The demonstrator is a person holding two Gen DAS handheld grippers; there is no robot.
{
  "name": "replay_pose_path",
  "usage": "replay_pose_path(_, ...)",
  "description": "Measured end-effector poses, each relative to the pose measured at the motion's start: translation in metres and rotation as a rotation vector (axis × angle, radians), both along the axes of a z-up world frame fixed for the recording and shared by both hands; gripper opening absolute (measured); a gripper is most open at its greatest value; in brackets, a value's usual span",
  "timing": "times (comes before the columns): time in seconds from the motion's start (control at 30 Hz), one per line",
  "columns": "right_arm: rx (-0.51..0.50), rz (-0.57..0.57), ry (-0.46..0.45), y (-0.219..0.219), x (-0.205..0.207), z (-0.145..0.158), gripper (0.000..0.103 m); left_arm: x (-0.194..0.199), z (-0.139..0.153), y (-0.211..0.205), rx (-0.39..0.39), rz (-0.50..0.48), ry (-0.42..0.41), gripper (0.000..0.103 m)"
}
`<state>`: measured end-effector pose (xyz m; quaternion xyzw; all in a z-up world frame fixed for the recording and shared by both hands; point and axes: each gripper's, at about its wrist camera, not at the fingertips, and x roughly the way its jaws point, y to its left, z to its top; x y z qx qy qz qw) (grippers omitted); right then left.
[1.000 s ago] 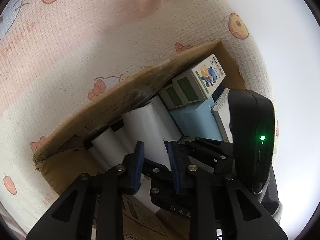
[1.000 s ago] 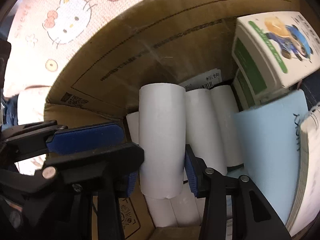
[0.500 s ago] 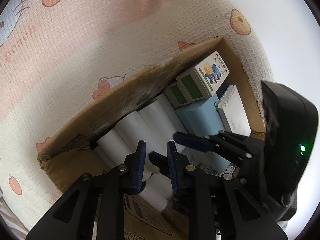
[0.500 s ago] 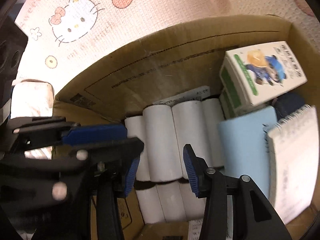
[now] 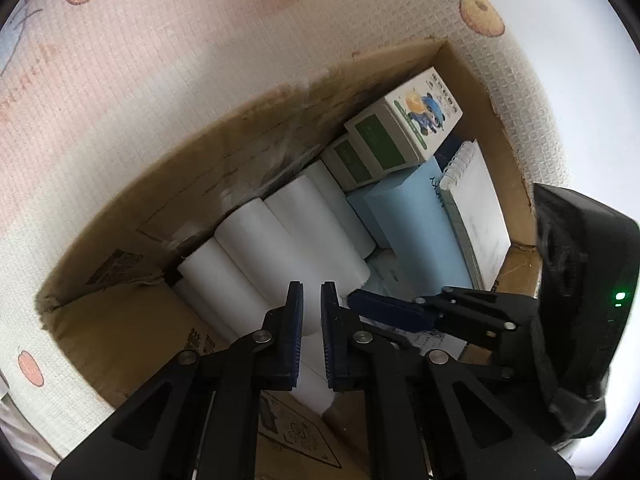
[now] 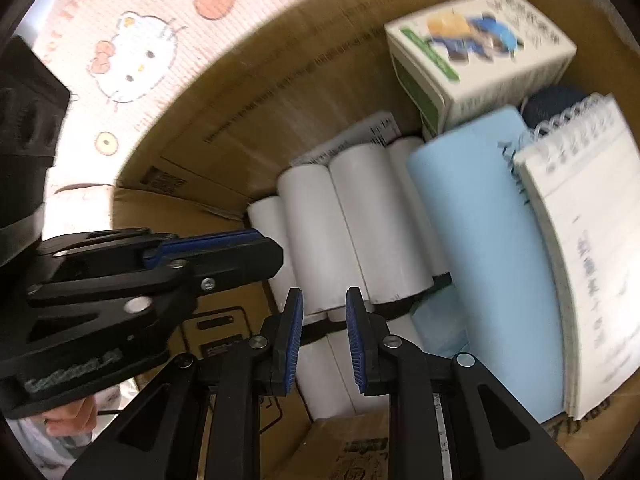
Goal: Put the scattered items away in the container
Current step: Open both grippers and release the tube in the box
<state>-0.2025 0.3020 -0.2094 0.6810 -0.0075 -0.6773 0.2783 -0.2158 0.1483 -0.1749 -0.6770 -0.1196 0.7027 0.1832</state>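
Note:
A cardboard box [image 5: 160, 240] holds several white rolls [image 5: 288, 232], green-and-white cartons [image 5: 404, 128], a light blue pack [image 5: 416, 224] and a spiral notebook [image 5: 480, 216]. My left gripper [image 5: 312, 292] hangs over the rolls, shut, with nothing between its blue pads. My right gripper [image 6: 324, 296] hovers above the white rolls [image 6: 360, 220], shut and empty too. Beside them in the right wrist view are the blue pack [image 6: 480, 240], the notebook [image 6: 592, 240] and a carton [image 6: 480, 60]. The two grippers are close together over the box's near end.
The box rests on a pale quilted mat [image 5: 200, 80] printed with orange fruit and a cartoon cat [image 6: 132, 56]. A dark round item [image 6: 552, 104] is tucked behind the notebook. A printed label [image 6: 352, 136] leans on the box wall. Fingers of a hand [image 6: 68, 420] show at lower left.
The right gripper let go of a white roll, which now lies among the others, and its jaws closed. The left jaws closed too. Both views pulled back from the box.

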Motion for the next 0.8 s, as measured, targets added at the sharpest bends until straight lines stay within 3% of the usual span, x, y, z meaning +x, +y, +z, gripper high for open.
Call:
replay_pose_path(0.13,0.049,-0.004,-0.010,-0.001,-0.004,-0.010,0.019,-0.003,-0.010,0.011,-0.074,-0.030,-0.015,0.010)
replay_pose_path(0.47,0.095,0.010,0.003,0.000,-0.002,-0.017,0.019,-0.004,-0.022,0.024,-0.144,-0.065,-0.006,0.010)
replay_pose_path(0.6,0.110,0.015,0.039,0.002,0.003,-0.003,0.019,0.001,-0.005,0.015,-0.065,-0.012,0.013,0.011)
replay_pose_path(0.7,0.088,0.012,0.062,0.005,0.011,0.014,0.019,0.008,0.021,0.006,-0.044,0.014,0.097,0.016)
replay_pose_path(0.8,0.117,0.022,0.133,0.005,0.022,0.036,0.019,0.019,0.048,-0.005,-0.053,0.040,0.215,0.038)
